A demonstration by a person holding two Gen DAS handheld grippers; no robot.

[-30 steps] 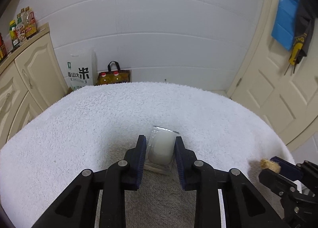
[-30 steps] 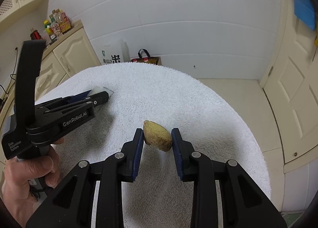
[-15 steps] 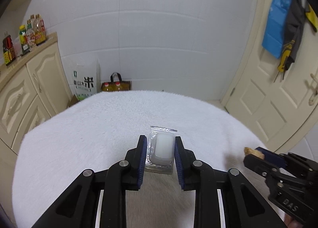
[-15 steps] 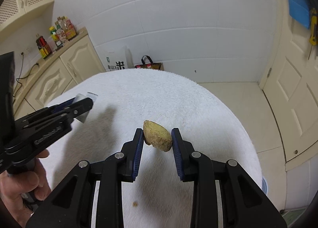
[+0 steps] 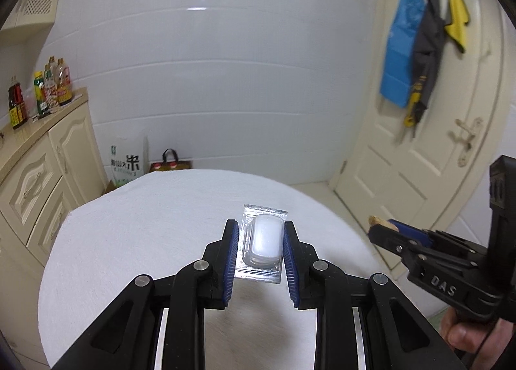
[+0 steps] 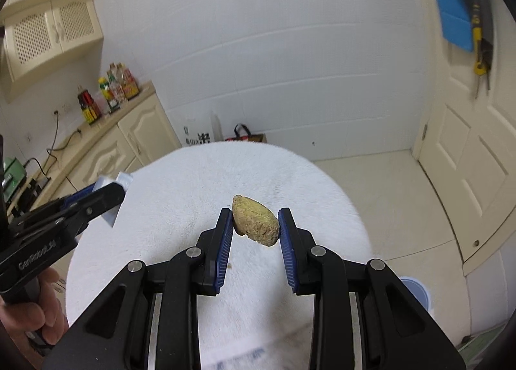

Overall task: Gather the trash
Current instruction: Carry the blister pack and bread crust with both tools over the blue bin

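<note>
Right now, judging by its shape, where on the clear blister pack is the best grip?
Across the raised white bubble of the blister pack, pads on its two long sides, coming in along its length as the left tool does. The flat foil rim looks too thin and floppy to pinch securely.

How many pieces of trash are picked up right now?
2. The clear blister pack is clamped in the left tool; the brown lumpy scrap is clamped in the right tool. More may lie out of view.
</note>
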